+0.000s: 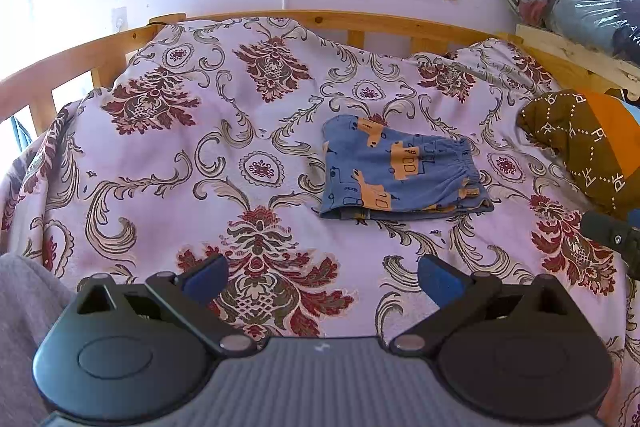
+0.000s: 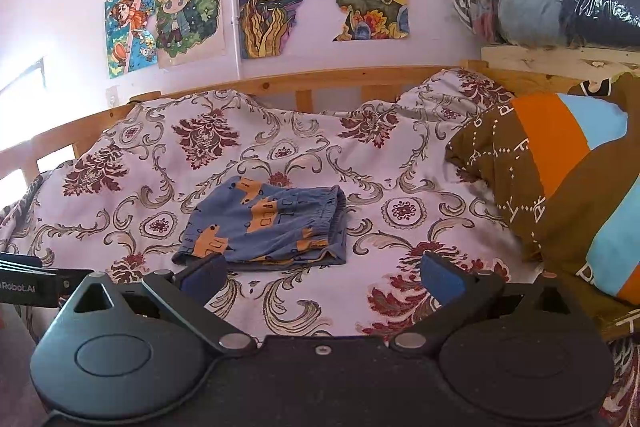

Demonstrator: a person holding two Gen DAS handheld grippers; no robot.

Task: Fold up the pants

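Inspecting the scene, findings run left to right.

Sleeve: a grey sleeve (image 1: 24,311) shows at 8 o'clock of the left view; nothing more of the person is visible.

Left gripper: the left gripper (image 1: 322,277) hangs over the bedspread (image 1: 160,187) with its jaws spread wide and nothing between them. Its blue pads (image 1: 206,273) are clear of the cloth as far as can be told. It sits at 7 o'clock of the pants, well apart from them.

Pants: the pants (image 1: 396,173) lie on the bedspread right of centre, at 1 o'clock from the left gripper and 11 o'clock from the right. Blue fabric, orange vehicle print. They form a compact, roughly square packet with layered edges along the near side. The gathered elastic waistband (image 2: 334,215) runs down the right edge. The top surface lies fairly flat, with light puckering at the band.

Right gripper: the right gripper (image 2: 322,277) is likewise wide open and empty. Its left pad overlaps the near-left corner of the pants in the right view; contact cannot be confirmed.

Pillow: a brown, orange and light-blue pillow (image 2: 560,187) lies at 3 o'clock of the pants, apart from them.

Step in hand: judged to be at or near completion, since the packet appears already doubled and neither gripper holds anything.

Next move: if a further fold is wanted, it calls for both grippers to pinch the near edge at its two corners through all layers. Otherwise only a smoothing of the waistband side remains.
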